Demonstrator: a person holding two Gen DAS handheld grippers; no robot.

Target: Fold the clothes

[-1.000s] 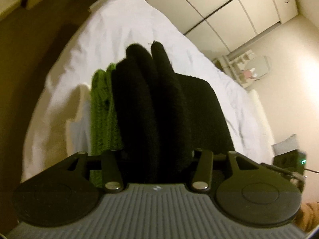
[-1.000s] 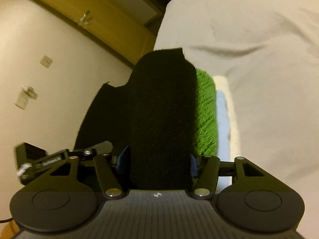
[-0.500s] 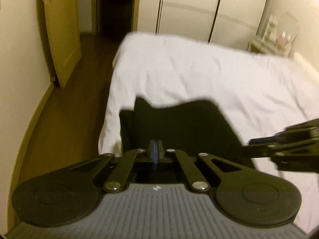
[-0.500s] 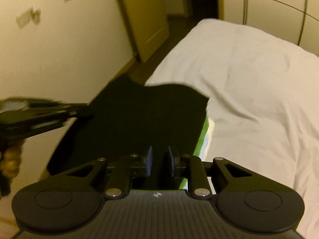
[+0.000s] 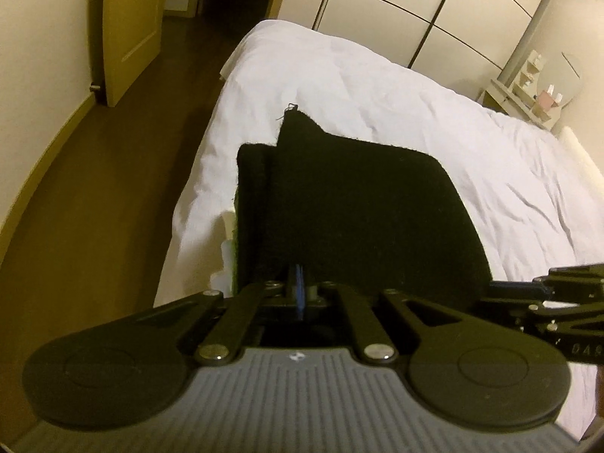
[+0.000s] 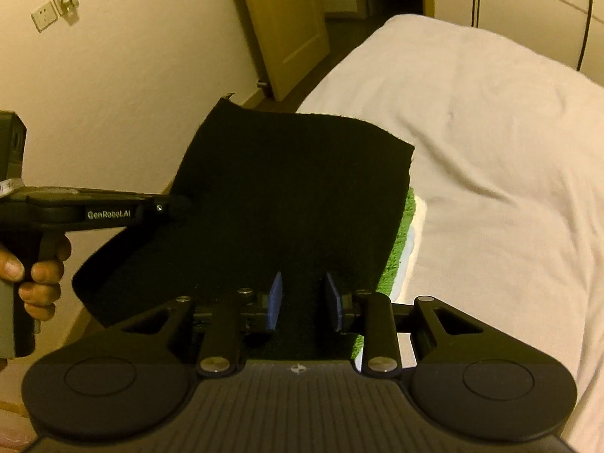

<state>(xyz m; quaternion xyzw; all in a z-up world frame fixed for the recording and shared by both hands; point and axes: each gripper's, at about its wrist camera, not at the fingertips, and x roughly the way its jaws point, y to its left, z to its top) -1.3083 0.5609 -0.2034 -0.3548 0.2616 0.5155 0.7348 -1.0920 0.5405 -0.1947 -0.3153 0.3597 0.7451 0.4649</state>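
A white bed (image 5: 377,87) fills the room; dark wood floor (image 5: 113,188), cream walls (image 6: 132,75), open door (image 5: 128,26), pale wardrobe (image 5: 415,11) behind.

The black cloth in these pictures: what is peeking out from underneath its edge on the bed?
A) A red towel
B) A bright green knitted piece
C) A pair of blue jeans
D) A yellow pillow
B. In the right wrist view, a strip of green knit shows along the right edge of the black cloth, between it and the white bed.
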